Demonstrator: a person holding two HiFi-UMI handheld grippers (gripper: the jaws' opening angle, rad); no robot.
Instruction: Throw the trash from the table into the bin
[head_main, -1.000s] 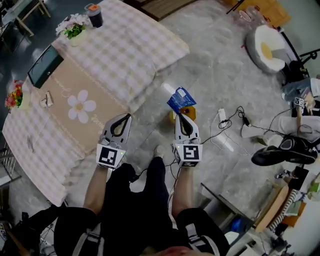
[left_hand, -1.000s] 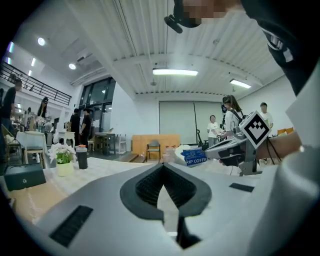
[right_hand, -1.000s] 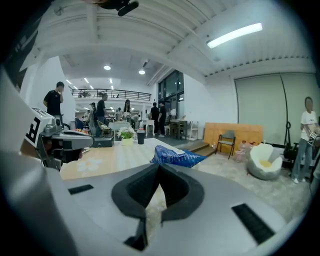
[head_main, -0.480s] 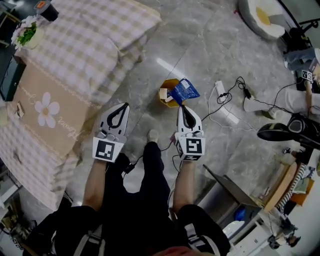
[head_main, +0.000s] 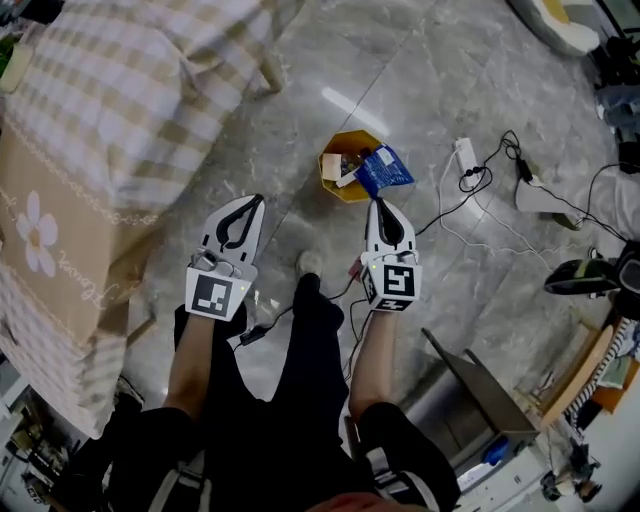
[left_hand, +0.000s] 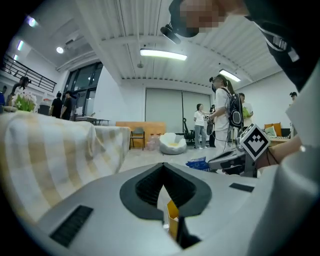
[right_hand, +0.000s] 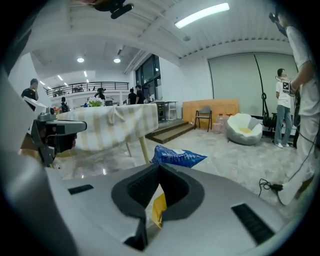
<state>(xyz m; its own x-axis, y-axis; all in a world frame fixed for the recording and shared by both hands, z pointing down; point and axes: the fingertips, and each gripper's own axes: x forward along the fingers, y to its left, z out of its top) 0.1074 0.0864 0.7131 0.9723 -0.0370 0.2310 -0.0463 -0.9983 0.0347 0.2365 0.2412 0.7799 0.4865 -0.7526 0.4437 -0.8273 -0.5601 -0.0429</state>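
Blue snack packet (head_main: 384, 170), crumpled and glossy with a small white patch, is hanging from the tips of my right gripper (head_main: 381, 203), whose jaws are pinching it tight just over the yellow bin (head_main: 326, 172) on the grey stone floor (head_main: 450, 80). Its print is showing too small to read. Paper scraps (head_main: 345, 178) are lying inside the bin. My left gripper (head_main: 252, 203) is hovering alongside, jaws together on nothing, near the check-clothed table (head_main: 120, 90).
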